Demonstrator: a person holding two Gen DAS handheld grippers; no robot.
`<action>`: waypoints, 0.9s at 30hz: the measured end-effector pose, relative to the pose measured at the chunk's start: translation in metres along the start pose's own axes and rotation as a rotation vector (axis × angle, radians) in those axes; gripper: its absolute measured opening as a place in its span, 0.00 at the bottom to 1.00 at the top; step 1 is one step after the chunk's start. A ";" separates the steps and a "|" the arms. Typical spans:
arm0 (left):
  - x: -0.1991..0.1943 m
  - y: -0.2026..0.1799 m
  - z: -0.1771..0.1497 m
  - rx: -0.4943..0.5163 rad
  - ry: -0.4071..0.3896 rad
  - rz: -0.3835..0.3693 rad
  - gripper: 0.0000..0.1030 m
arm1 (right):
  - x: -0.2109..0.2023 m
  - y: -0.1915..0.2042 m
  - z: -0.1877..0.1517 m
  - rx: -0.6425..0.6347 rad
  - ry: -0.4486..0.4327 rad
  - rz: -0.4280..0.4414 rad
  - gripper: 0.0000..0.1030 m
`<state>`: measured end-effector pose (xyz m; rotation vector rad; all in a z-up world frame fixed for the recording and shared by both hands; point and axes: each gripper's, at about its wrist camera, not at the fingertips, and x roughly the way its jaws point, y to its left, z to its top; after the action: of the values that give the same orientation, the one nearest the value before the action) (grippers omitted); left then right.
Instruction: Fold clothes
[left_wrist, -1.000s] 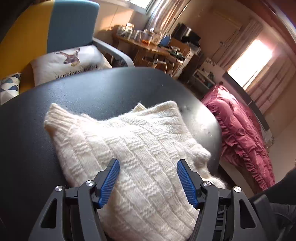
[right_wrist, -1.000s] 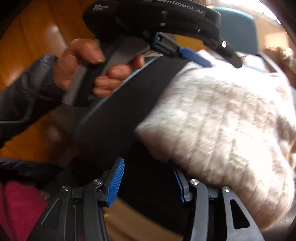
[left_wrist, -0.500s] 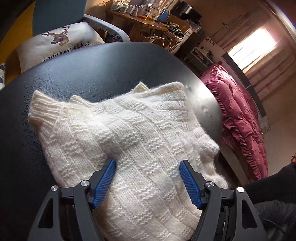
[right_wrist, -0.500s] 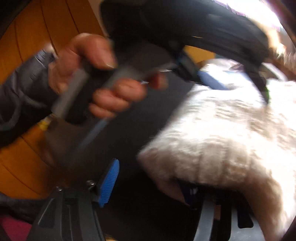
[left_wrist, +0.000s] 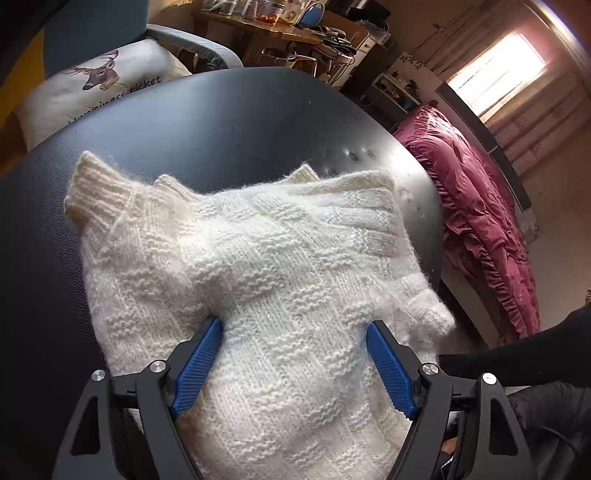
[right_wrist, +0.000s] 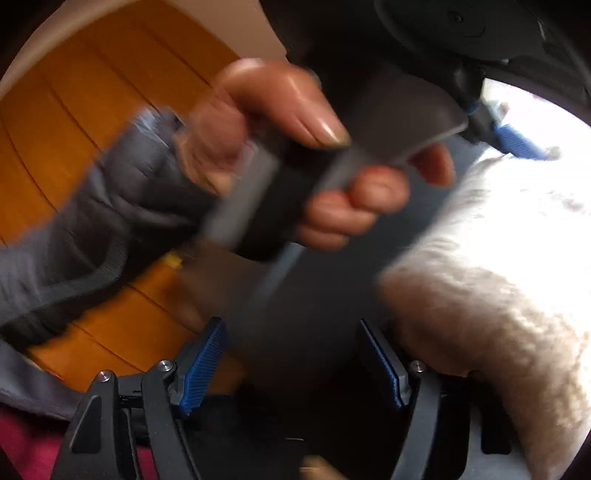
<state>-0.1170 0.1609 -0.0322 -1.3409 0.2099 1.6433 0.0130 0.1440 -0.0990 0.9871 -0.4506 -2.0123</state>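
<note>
A folded cream knit sweater (left_wrist: 258, 277) lies on a round black table (left_wrist: 221, 122). My left gripper (left_wrist: 295, 363) hangs open just above the sweater's near part, its blue pads (left_wrist: 197, 365) spread wide over the knit. In the blurred right wrist view, the sweater (right_wrist: 498, 258) bulges at the right and my right gripper (right_wrist: 291, 363) is open beside its edge, with the dark tabletop (right_wrist: 306, 295) between the fingers. A hand (right_wrist: 295, 158) holding the left gripper's handle fills the middle of that view.
A deer-print cushion (left_wrist: 96, 88) rests on a chair behind the table. A pink ruffled quilt (left_wrist: 480, 221) lies on a bed at the right. A cluttered wooden desk (left_wrist: 280, 26) stands at the back. Orange wood flooring (right_wrist: 74, 129) lies beside the table.
My left gripper has moved forward and lower over the sweater, staying open. The right wrist view has swung, and the hand on the left gripper's handle looms larger in it.
</note>
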 end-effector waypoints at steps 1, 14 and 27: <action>0.000 -0.001 0.000 0.004 0.000 0.005 0.78 | 0.001 0.003 0.000 -0.033 0.011 -0.042 0.72; -0.004 0.004 -0.005 0.005 -0.028 -0.008 0.80 | -0.117 -0.027 -0.003 0.103 -0.126 -0.296 0.72; -0.032 0.002 -0.029 -0.024 -0.217 0.017 0.80 | -0.255 -0.167 -0.032 0.619 -0.465 -0.216 0.72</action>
<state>-0.1019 0.1234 -0.0179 -1.1702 0.0721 1.7957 0.0387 0.4497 -0.0991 0.9370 -1.3275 -2.3584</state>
